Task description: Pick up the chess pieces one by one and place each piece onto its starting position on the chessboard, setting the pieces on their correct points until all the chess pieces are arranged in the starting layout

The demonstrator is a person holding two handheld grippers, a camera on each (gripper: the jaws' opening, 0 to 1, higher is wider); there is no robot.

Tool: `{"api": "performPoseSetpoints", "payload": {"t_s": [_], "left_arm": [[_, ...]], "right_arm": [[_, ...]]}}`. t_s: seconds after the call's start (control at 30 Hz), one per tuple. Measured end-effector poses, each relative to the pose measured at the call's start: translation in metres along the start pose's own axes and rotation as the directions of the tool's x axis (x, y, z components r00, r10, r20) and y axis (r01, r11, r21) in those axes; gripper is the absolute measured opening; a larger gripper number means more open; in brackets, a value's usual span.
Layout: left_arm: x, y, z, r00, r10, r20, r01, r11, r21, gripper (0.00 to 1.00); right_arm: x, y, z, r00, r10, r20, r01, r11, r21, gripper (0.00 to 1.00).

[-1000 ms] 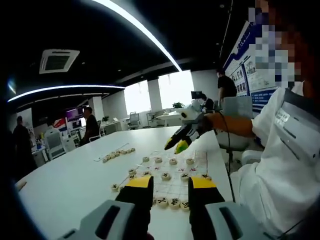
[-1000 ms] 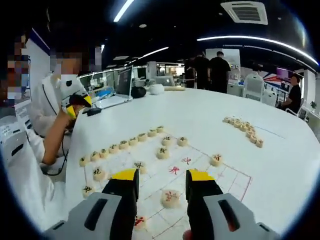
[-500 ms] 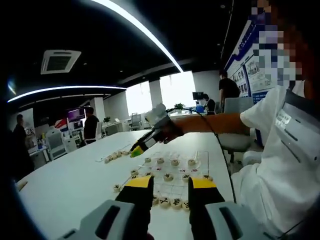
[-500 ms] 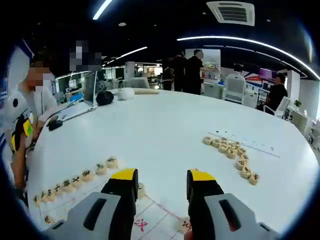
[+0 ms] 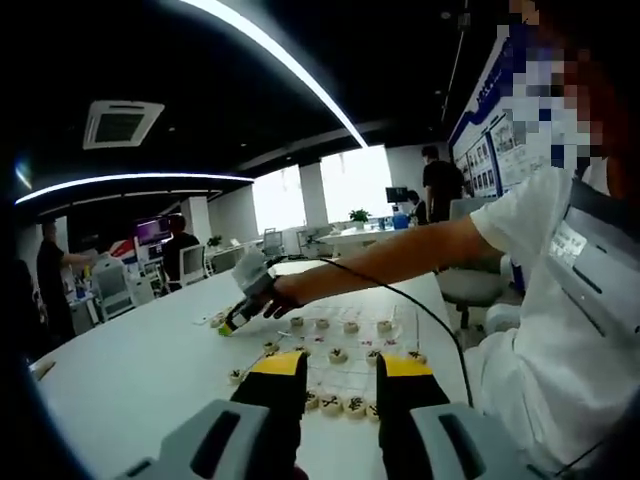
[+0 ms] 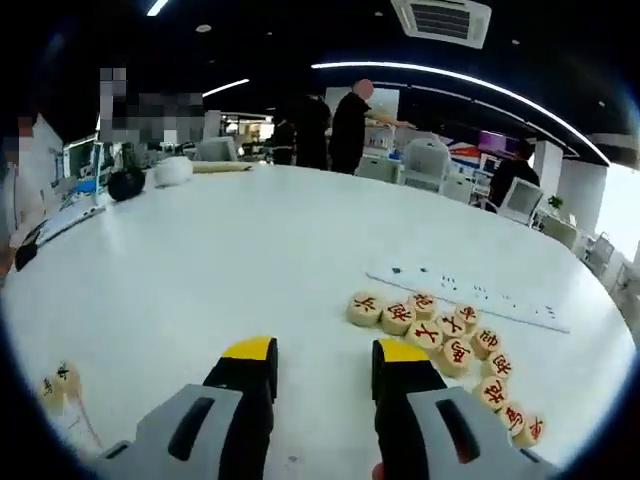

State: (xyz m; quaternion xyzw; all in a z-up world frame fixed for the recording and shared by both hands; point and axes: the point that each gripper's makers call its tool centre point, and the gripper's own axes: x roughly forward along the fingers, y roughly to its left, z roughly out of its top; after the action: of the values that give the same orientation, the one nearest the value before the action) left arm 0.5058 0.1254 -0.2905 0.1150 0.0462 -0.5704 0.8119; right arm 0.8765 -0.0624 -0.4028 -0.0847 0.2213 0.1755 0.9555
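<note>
Cream round chess pieces (image 6: 440,335), red characters.

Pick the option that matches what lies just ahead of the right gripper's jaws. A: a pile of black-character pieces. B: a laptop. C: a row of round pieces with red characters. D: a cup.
C: in the right gripper view, the row of red-character chess pieces lies on the white table, just ahead of the open right gripper.

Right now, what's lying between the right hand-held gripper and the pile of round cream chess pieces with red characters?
Nothing: in the right gripper view, bare white table separates the right hand-held gripper from the cream chess pieces.
</note>
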Motion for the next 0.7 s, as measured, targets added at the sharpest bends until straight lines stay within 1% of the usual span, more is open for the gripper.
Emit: {"api": "performPoseSetpoints", "payload": {"t_s": [0.03, 0.07, 0.1, 0.2, 0.23, 0.37, 0.43, 0.47, 0.5, 0.53, 0.6, 0.63, 0.7], "left_arm": [[0.001, 0.001, -0.001, 1.000, 0.001, -0.004, -0.001, 1.000, -0.001, 0.30], [0.002, 0.001, -0.004, 1.000, 0.003, -0.011, -0.003, 1.000, -0.001, 0.30], [0.003, 0.001, -0.006, 1.000, 0.003, -0.019, -0.003, 1.000, 0.001, 0.30], [0.005, 0.000, -0.006, 1.000, -0.008, -0.026, 0.008, 1.000, 0.004, 0.30], [0.006, -0.001, -0.006, 1.000, -0.012, -0.026, 0.012, 1.000, 0.005, 0.30], [0.007, 0.002, -0.004, 1.000, -0.002, -0.023, 0.002, 1.000, 0.012, 0.30], [0.007, 0.002, -0.003, 1.000, -0.002, -0.021, 0.002, 1.000, 0.013, 0.30], [0.006, 0.002, -0.003, 1.000, -0.004, -0.022, 0.004, 1.000, 0.014, 0.30], [0.007, 0.002, -0.003, 1.000, -0.005, -0.023, 0.006, 1.000, 0.016, 0.30], [0.007, 0.002, -0.003, 1.000, -0.006, -0.024, 0.007, 1.000, 0.017, 0.30], [0.007, 0.002, -0.004, 1.000, -0.008, -0.026, 0.009, 1.000, 0.017, 0.30], [0.007, 0.002, -0.003, 1.000, -0.007, -0.024, 0.008, 1.000, 0.016, 0.30], [0.007, 0.003, -0.003, 1.000, -0.004, -0.022, 0.004, 1.000, 0.012, 0.30]], "right_arm": [[0.000, 0.001, -0.002, 1.000, -0.006, 0.004, 0.006, 1.000, 0.011, 0.38], [0.002, 0.002, 0.001, 1.000, -0.005, 0.019, 0.004, 0.999, 0.053, 0.38], [0.003, 0.002, 0.003, 1.000, -0.004, 0.029, 0.002, 0.998, 0.066, 0.38], [0.014, -0.005, 0.008, 0.999, -0.025, 0.025, 0.024, 0.998, 0.057, 0.38], [0.012, -0.003, 0.007, 0.999, -0.031, 0.018, 0.030, 0.997, 0.071, 0.38], [0.025, -0.012, 0.012, 0.999, -0.049, 0.018, 0.048, 0.995, 0.085, 0.37], [0.029, -0.014, 0.014, 0.998, -0.052, 0.020, 0.050, 0.995, 0.088, 0.35], [0.030, -0.014, 0.015, 0.998, -0.054, 0.024, 0.052, 0.995, 0.087, 0.28], [0.025, -0.012, 0.013, 0.998, -0.058, 0.026, 0.056, 0.995, 0.080, 0.19], [0.022, -0.013, 0.010, 0.998, -0.070, 0.007, 0.069, 0.996, 0.058, 0.19], [0.014, -0.010, 0.009, 0.997, -0.076, 0.020, 0.076, 0.996, 0.045, 0.19], [0.008, -0.008, 0.010, 0.997, -0.069, 0.029, 0.068, 0.997, 0.047, 0.19], [-0.004, 0.001, 0.018, 0.998, -0.022, 0.060, 0.019, 0.998, 0.056, 0.19]]}}
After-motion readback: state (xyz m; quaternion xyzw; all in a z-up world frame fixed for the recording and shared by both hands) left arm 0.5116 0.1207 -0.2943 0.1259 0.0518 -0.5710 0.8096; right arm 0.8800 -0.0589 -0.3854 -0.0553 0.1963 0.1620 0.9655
